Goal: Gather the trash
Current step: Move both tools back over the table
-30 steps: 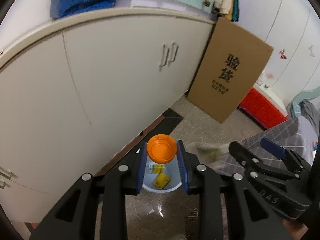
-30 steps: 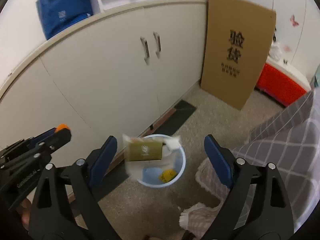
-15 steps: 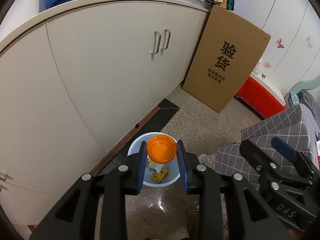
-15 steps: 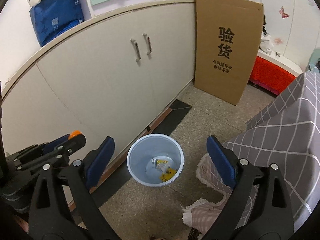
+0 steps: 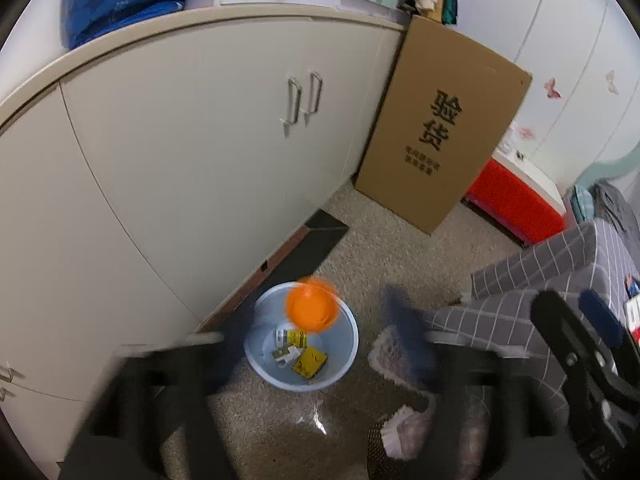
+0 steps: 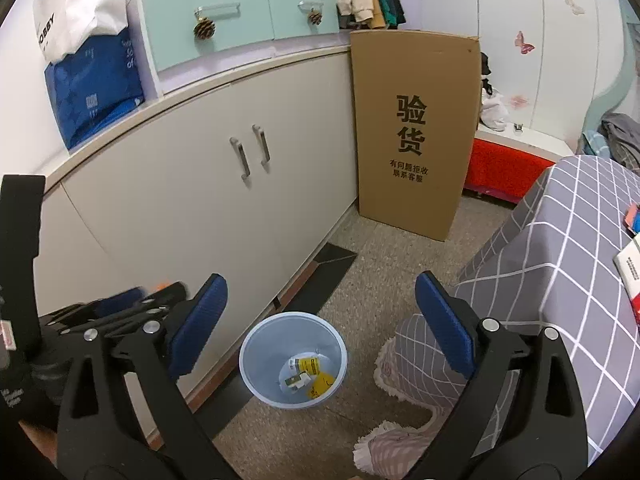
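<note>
An orange lid (image 5: 310, 308) hangs blurred in the air just over the pale blue bin (image 5: 348, 364), touching no pad. My left gripper (image 5: 316, 336) has its jaws opening wide around it, and its fingers (image 5: 404, 328) are smeared by motion. A yellow packet (image 5: 310, 362) and small cartons (image 5: 290, 340) lie in the bin. In the right wrist view my right gripper (image 6: 324, 328) stands open and empty above the bin (image 6: 272, 396), with the left gripper (image 6: 120, 312) at its left.
White cabinet doors (image 6: 248, 184) run along the left, close behind the bin. A tall cardboard box (image 6: 412, 136) leans at the far end, with a red box (image 6: 508, 168) beside it. A grey checked cloth (image 6: 560, 248) and pink slippers (image 6: 396, 444) lie at the right.
The left jaws have sprung apart and let go of the orange lid, which now drops toward the bin. The olive packet seen falling earlier now lies in the bin. The right gripper has drawn back.
</note>
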The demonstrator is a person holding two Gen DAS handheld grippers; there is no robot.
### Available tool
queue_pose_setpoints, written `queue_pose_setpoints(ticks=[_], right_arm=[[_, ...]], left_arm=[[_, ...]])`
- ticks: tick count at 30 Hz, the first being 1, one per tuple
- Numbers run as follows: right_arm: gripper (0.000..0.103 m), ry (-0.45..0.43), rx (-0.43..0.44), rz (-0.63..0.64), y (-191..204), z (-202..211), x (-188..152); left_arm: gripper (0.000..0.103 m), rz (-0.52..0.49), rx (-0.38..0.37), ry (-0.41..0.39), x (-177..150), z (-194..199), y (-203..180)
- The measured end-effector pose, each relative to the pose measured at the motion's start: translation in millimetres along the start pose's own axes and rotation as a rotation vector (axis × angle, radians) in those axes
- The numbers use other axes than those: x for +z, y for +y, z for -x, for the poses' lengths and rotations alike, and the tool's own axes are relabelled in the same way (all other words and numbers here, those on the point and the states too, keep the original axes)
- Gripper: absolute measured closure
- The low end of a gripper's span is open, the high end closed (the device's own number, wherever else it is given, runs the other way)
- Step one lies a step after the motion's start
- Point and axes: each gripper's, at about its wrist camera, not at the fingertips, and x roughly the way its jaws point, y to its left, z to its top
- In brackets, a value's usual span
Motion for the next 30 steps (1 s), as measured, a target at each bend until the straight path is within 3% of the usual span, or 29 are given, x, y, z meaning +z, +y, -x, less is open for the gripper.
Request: queue_pose_setpoints(ticks=[8, 17, 23, 30], right_arm=[[0.010, -0.005, 0.000, 0.000, -4, 14, 1], [0.009, -0.039, -0.006, -0.023, -13, 54, 3], [0.009, -0.083, -0.037, -0.060, -37, 100, 1], [0.007, -0.124, -0.137, -0.174, -97, 161, -20]], left_arm=[[0.024, 0.017, -0.010, -0.013, -5, 19, 1], [0.024, -0.014, -0.048, -0.083, -16, 72, -19], [0.024, -0.067, -0.086, -0.135, -28, 110, -52], [0.024, -0.173, -0.141, -0.150, -55, 137, -111]])
